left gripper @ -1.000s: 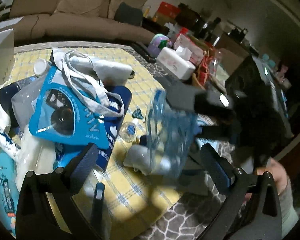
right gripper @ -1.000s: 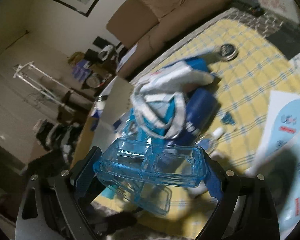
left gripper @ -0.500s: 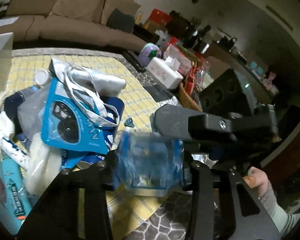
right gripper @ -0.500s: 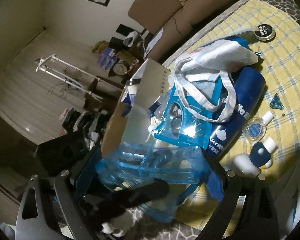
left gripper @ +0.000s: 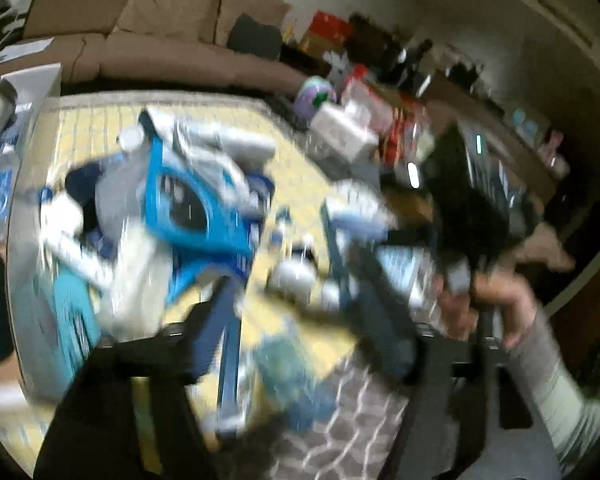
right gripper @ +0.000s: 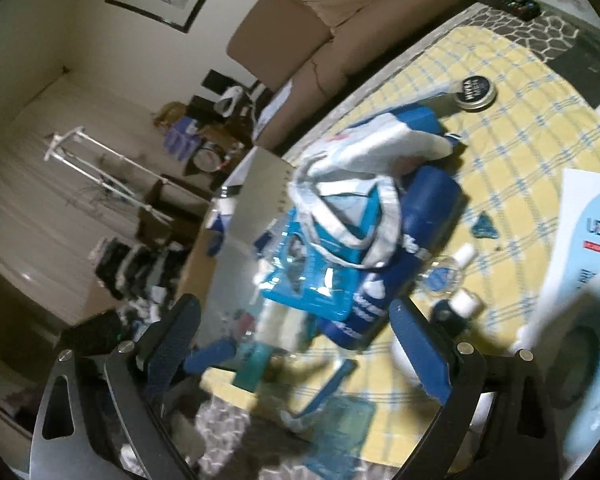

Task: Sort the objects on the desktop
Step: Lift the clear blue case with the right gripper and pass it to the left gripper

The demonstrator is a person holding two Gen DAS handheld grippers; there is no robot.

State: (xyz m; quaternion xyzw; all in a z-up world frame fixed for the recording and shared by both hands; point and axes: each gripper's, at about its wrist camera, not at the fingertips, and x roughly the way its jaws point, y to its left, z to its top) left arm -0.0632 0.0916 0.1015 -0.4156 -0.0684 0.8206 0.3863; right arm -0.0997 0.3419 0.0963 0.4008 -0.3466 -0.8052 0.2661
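Observation:
A clear blue compartment box [right gripper: 340, 420] lies with its lid open on the yellow checked cloth [right gripper: 512, 148], near the table's front edge. My right gripper [right gripper: 294, 312] hangs above it, open, with nothing between its fingers. In the blurred left wrist view my left gripper [left gripper: 296, 292] has its jaws opening. The box [left gripper: 288, 372] is a smear low between them, and the pads do not press on it. One blue left finger [right gripper: 212, 356] shows in the right wrist view. Behind lies a pile: a blue packet [right gripper: 312, 276], a white strapped bag [right gripper: 364, 152] and a blue bottle [right gripper: 428, 216].
Small bottles [right gripper: 448, 276] and a round tin [right gripper: 475, 92] lie on the cloth. A white leaflet [right gripper: 580, 240] is at the right. An open carton [right gripper: 260, 184] stands left of the pile. A tissue box [left gripper: 344, 132] sits at the back. A person's hand [left gripper: 500, 300] is at the right.
My right gripper has let go of the clear blue box, which now lies on the cloth. My left gripper narrowed around the box, then widened again while shifting across the table.

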